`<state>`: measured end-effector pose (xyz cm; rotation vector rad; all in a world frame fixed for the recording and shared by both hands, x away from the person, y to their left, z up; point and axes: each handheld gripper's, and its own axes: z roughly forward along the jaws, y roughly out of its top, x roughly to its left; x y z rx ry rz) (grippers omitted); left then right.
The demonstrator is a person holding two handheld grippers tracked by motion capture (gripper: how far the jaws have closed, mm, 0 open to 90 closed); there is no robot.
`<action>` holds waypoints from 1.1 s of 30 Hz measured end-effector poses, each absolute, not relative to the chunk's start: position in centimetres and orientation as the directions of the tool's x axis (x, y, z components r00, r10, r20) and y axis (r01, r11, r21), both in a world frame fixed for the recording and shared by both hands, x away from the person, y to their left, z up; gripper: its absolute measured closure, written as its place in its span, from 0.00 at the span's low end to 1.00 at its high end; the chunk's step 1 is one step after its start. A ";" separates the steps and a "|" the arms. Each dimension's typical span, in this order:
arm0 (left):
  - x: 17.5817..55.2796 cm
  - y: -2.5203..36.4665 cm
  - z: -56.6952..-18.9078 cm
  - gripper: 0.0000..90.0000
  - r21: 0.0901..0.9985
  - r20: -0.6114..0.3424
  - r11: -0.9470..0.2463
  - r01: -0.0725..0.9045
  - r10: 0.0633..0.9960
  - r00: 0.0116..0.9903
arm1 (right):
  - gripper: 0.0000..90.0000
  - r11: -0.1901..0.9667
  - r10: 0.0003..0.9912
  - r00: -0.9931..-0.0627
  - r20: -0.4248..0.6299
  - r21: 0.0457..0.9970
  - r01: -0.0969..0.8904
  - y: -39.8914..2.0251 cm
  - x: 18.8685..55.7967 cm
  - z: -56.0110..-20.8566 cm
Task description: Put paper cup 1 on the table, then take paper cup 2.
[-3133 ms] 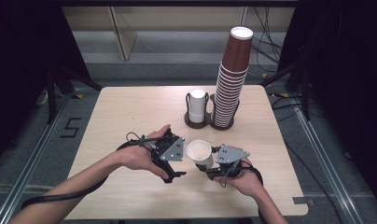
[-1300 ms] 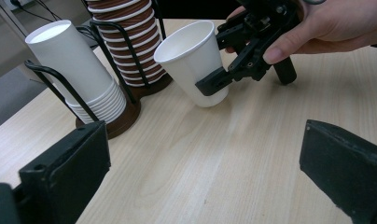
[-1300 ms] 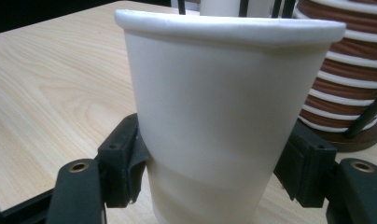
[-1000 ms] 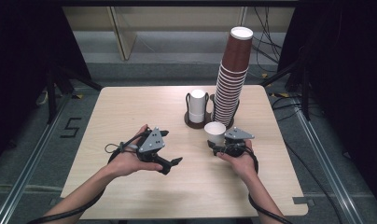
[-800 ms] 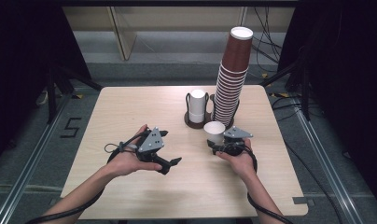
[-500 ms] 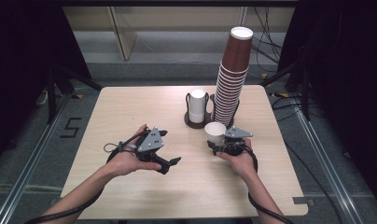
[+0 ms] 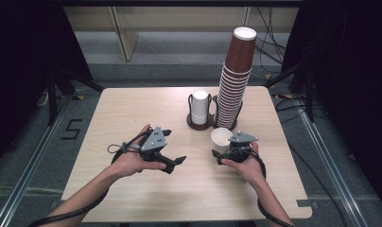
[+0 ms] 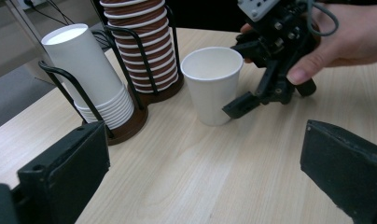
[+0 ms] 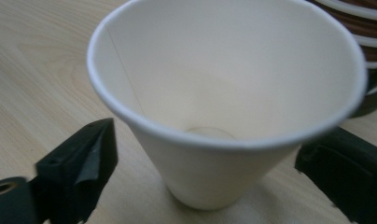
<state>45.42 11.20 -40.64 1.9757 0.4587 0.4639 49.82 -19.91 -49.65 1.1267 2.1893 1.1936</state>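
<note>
Pale wood of the desk (image 7: 132, 109) carries, from left to right, the left tool (image 7: 176, 162) held idle with jaws apart and empty, then the white cup (image 7: 221, 139) standing upright just in front of the rack (image 7: 198, 124) of stacked cups. The right tool (image 7: 220, 158) straddles that cup, its jaws having just opened clear of the wall, so the cup seems set down and only the withdrawal is left.

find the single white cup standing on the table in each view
high view: white cup right of centre, in front of the brown cup stack.
left gripper view: upper centre, right of the brown stack.
right gripper view: up close, between the open jaws.
Shared landmark: the brown cup stack.
</note>
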 end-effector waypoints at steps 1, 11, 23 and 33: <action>45.4 11.2 -40.7 0.01 0.902 0.125 -0.417 0.116 0.506 0.854 | 0.02 0.310 0.807 -0.590 0.023 0.834 0.456 -20.1 49.7 -49.6; 45.8 10.9 -40.7 0.00 0.920 0.113 -0.375 0.114 0.532 0.839 | 0.01 0.290 0.812 -0.582 0.035 0.842 0.455 -21.7 47.3 -48.4; 45.9 10.5 -40.5 0.00 0.928 0.102 -0.354 0.120 0.550 0.829 | 0.01 0.282 0.819 -0.574 0.007 0.866 0.413 -24.1 45.7 -47.2; 46.5 9.9 -40.3 0.00 0.944 0.099 -0.313 0.108 0.577 0.811 | 0.00 0.206 0.829 -0.557 0.048 0.901 0.383 -25.0 45.0 -45.3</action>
